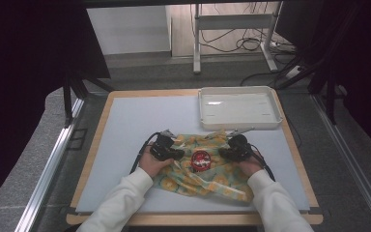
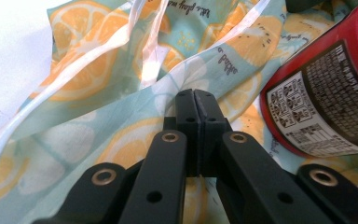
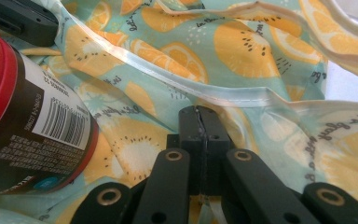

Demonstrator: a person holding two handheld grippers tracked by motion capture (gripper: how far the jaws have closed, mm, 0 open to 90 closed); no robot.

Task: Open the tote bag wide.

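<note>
A crumpled cloth bag (image 1: 200,169) printed with orange slices on pale turquoise is seen spread at the near middle of a white mat (image 1: 125,125) on a wood-edged table (image 1: 96,140); at its left edge the left gripper (image 1: 176,153) is held in a white-sleeved hand (image 1: 150,164), and in the left gripper view its jaws are pressed together on a fold of the bag (image 2: 121,93), beside pale drawstring tape (image 2: 149,51); a red-capped can (image 1: 201,160) with a dark printed label is seen lying on the fabric between the two grippers, to the right of the jaws in the left gripper view (image 2: 326,88) and to the left of them in the right gripper view (image 3: 23,121); at the bag's right edge the right gripper (image 1: 223,153) is held by the other hand (image 1: 249,166), its jaws closed together on the fabric just below a white-taped hem (image 3: 223,95); a white tray (image 1: 236,121) is placed at the far right of the table, just beyond the bag.
</note>
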